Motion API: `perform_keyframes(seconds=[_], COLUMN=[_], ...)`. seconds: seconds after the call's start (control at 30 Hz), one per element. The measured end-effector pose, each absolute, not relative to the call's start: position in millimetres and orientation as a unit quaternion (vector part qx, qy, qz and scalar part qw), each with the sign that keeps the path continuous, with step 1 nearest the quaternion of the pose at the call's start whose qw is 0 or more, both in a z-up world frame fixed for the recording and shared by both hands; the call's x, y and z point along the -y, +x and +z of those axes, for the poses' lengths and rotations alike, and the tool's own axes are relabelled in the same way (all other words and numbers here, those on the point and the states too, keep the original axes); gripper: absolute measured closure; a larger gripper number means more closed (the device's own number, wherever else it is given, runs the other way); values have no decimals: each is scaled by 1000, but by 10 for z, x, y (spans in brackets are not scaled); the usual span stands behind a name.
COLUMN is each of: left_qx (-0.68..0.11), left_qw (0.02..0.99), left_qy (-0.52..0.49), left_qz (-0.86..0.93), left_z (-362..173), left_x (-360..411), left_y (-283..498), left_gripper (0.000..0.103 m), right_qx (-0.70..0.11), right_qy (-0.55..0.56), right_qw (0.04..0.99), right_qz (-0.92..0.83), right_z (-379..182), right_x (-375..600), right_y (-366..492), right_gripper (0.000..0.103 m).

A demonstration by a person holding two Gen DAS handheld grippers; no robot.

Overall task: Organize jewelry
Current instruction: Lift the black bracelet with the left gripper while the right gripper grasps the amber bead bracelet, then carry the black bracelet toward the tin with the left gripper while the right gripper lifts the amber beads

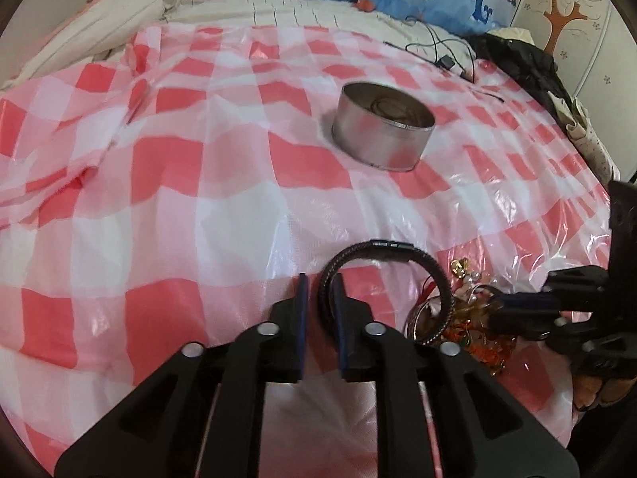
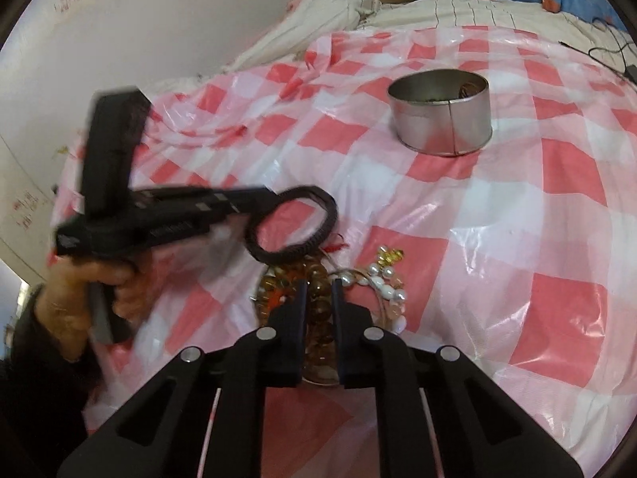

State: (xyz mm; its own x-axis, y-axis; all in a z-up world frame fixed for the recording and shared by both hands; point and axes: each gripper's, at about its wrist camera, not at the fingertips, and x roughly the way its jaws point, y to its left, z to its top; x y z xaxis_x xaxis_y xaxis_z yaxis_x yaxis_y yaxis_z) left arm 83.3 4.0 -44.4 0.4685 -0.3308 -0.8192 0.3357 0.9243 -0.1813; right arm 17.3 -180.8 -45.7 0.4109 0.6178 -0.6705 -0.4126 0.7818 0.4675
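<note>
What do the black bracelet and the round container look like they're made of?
Black bracelet: probably braided leather or cord, matte, with woven ridges and a dark, seemingly metal clasp. Round container: thin metal with a dull silver sheen, reflecting the checks; a side seam shows in the right wrist view.

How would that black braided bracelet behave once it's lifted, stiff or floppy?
Probably fairly stiff: the black braided bracelet, pinched at one side by the left gripper, holds its round hoop shape in the air instead of drooping. It looks light, since a narrow pinch carries it. It might swing or slip, because its clasp sits away from the jaws.
</note>
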Motion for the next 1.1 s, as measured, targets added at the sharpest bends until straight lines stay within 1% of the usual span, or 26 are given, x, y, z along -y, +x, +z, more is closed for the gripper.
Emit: perform_keyframes(seconds=[0.1, 0.23, 0.27, 0.3, 0.33, 0.4, 0.53, 0.63, 0.67, 0.7, 0.83, 0.97, 1.0, 1.03, 1.07, 1.1], left_qx=[-481, -478, -477, -475, -474, -473, -474, -471, -469, -468, -464, -460, -460, -461, -464, -466], left_qw=[854, 855, 855, 856, 856, 856, 856, 857, 858, 858, 859, 860, 860, 860, 859, 858], left_qy=[13, 26, 28, 32, 36, 44, 50, 53, 55, 55, 60, 61, 62, 63, 63, 61], left_qz=[-198, -198, -199, -202, -203, -204, -203, -203, -204, -205, -208, -210, -210, -209, -208, -207], left_z=[-484, -493, -491, -482, -478, -479, -479, -478, -476, -469, -454, -437, -435, -436, -444, -449], left_x=[0, 29, 34, 48, 63, 93, 106, 109, 114, 122, 139, 142, 142, 144, 145, 142], left_y=[839, 826, 823, 814, 809, 803, 805, 800, 798, 797, 784, 780, 778, 777, 783, 787], left_gripper=[82, 82, 82, 87, 89, 90, 90, 90, 93, 95, 95, 95, 95, 95, 95, 95], right_qx=[-421, -366, -358, -349, -343, -332, -315, -327, -334, -341, -374, -404, -410, -420, -422, -425], right_qy=[170, 252, 264, 275, 283, 300, 296, 293, 287, 271, 191, 157, 155, 154, 155, 154], right_qw=[827, 823, 822, 823, 824, 821, 824, 834, 841, 851, 883, 888, 887, 884, 883, 883], right_qz=[332, 354, 355, 354, 352, 355, 365, 336, 314, 292, 208, 156, 146, 137, 134, 128], right_z=[-357, -199, -169, -141, -124, -103, -13, -53, -78, -87, -142, -278, -312, -353, -377, -398], right_x=[1961, 2245, 2291, 2345, 2384, 2435, 2439, 2491, 2515, 2522, 2438, 2444, 2462, 2476, 2491, 2500], right_y=[180, 174, 181, 184, 188, 194, 156, 188, 207, 210, 238, 287, 299, 318, 320, 319], right_gripper=[91, 91, 91, 91, 91, 91, 91, 91, 91, 91, 91, 90, 89, 84, 67, 58])
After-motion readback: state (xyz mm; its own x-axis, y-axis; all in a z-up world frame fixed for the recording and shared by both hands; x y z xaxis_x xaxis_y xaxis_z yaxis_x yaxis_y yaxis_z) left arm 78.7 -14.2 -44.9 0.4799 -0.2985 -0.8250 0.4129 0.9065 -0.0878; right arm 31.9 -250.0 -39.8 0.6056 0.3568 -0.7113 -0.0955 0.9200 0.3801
